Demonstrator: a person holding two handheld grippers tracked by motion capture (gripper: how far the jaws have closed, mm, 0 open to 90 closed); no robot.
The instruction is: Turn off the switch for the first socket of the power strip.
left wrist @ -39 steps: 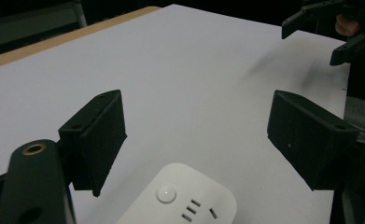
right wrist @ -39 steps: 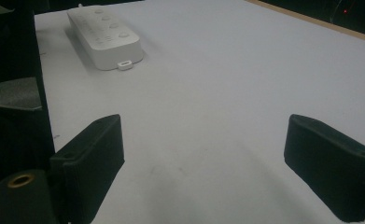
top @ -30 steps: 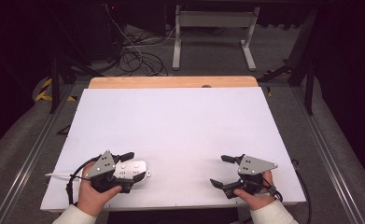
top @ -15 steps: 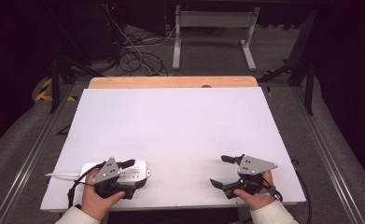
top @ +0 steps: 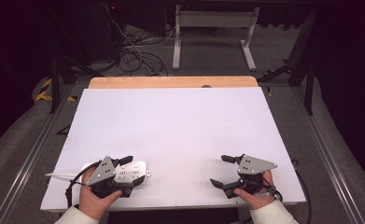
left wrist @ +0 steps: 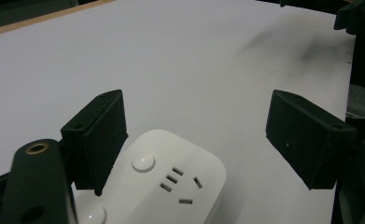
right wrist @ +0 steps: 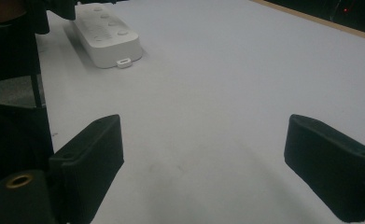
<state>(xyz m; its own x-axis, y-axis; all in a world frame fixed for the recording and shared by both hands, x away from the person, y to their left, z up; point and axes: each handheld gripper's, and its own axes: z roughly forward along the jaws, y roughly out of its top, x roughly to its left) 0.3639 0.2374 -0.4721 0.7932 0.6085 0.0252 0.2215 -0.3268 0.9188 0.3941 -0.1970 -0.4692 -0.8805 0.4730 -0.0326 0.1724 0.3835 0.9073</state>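
- A white plastic power strip [top: 124,172] with rounded corners, round buttons and socket slots on its top lies flat near the front left corner of the white rectangular table top [top: 180,126], a white cable [top: 61,176] leading off its left end.
- The left gripper [top: 126,176] stands over the strip, held in the person's left hand [top: 96,199]; its jaws are spread wide apart. In the left gripper view one jaw sits just beside the strip's [left wrist: 161,186] left edge, whether touching I cannot tell, and the other stands well clear to the right.
- The right gripper [top: 222,170] rests well apart from the strip, near the table's front right corner, in the right hand [top: 257,193]; its jaws are spread wide over bare table [right wrist: 227,93].
- In the right gripper view the strip [right wrist: 106,37] lies far off at upper left.
- Beyond the table's wooden far edge [top: 171,82], black cables [top: 138,56] lie on the floor.
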